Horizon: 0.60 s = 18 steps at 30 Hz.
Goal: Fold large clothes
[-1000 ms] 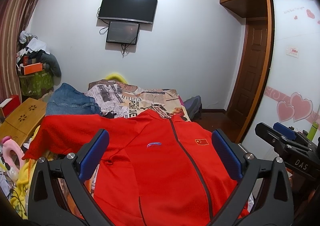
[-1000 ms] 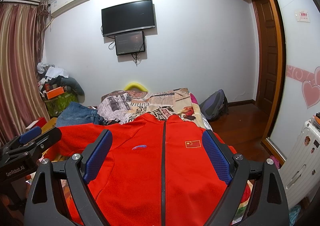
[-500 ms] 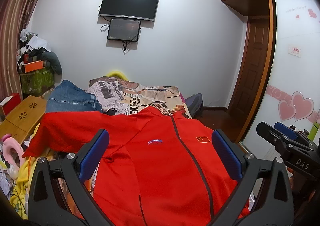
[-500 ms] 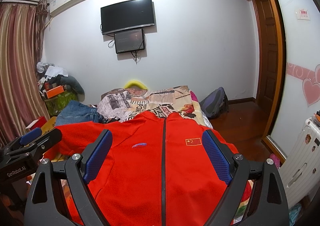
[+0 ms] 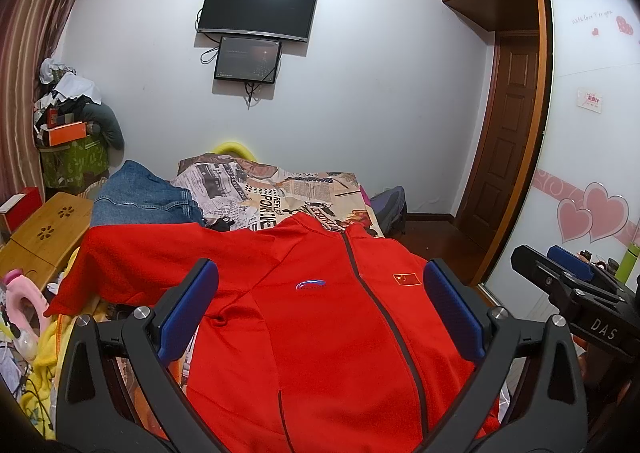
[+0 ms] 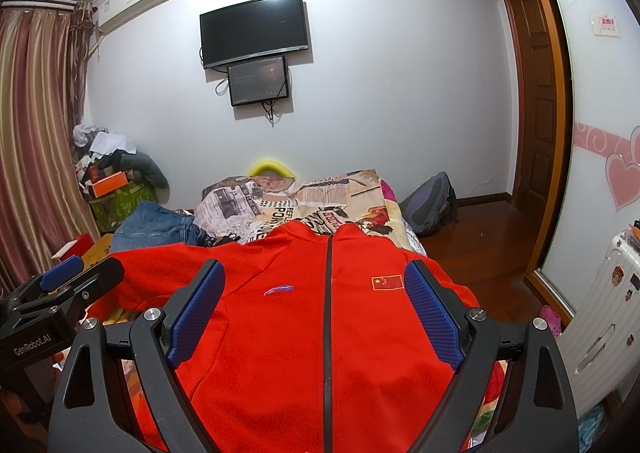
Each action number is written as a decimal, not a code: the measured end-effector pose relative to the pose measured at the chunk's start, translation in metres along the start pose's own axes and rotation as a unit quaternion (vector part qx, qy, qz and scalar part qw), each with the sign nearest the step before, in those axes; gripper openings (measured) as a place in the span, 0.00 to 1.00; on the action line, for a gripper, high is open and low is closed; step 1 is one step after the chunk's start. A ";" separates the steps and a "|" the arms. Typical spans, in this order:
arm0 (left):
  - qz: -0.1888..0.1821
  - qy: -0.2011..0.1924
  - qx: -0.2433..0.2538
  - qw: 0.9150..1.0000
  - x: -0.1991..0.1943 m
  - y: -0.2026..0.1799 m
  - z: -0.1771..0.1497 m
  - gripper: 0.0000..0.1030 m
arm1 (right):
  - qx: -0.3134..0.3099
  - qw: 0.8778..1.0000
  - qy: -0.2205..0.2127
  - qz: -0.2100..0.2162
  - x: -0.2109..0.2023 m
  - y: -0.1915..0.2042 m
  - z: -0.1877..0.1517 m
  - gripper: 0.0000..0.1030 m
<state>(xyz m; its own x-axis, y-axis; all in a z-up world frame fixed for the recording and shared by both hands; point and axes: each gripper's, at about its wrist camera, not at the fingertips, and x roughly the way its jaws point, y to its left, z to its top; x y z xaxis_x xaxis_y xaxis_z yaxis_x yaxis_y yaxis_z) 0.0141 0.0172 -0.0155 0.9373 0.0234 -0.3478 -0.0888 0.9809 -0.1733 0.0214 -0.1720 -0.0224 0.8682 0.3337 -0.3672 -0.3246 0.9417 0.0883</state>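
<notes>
Both tools hover wide open above the red jacket (image 5: 332,317), gripping nothing: the left tool (image 5: 320,309) has its blue pads spread to either side of the chest, and the right tool (image 6: 316,309) does the same, straddling the dark zip. Over the last second very little has shifted; the view has tipped slightly so the jacket sits a touch lower in both cameras, and neither tool has closed on cloth. I take that to mean folding has not started and the person is still lining up over the garment. It lies face up and zipped on the bed (image 6: 352,189), collar toward the far wall, its left-hand sleeve (image 5: 132,253) stretched out flat toward the bed's edge. A first fold would probably begin with that sleeve. A newspaper-print cover shows beyond the collar, with a pile of jeans (image 5: 140,197) just beside it. Farther off are a wall television (image 6: 254,29) with a smaller screen under it, striped curtains (image 6: 32,133), a backpack (image 6: 430,209) on the wooden floor, and a white suitcase (image 6: 600,313).
</notes>
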 end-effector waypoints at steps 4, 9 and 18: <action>0.000 0.000 0.000 1.000 0.000 0.000 0.000 1.00 | 0.002 1.000 0.001 0.000 0.000 -0.001 -0.003 0.87; 0.001 -0.001 0.000 1.000 0.001 0.000 0.000 1.00 | 0.004 1.000 0.006 -0.002 0.003 -0.002 -0.004 0.87; 0.021 -0.007 -0.012 1.000 0.013 0.018 0.006 1.00 | 0.005 1.000 0.020 -0.011 0.015 -0.005 0.000 0.87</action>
<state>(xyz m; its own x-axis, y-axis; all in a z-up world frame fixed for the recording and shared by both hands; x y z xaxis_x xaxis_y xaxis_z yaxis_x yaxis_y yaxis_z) 0.0267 0.0361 -0.0174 0.9369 0.0671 -0.3430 -0.1358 0.9742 -0.1804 0.0358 -0.1713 -0.0287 0.8594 0.3104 -0.4062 -0.3008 0.9495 0.0892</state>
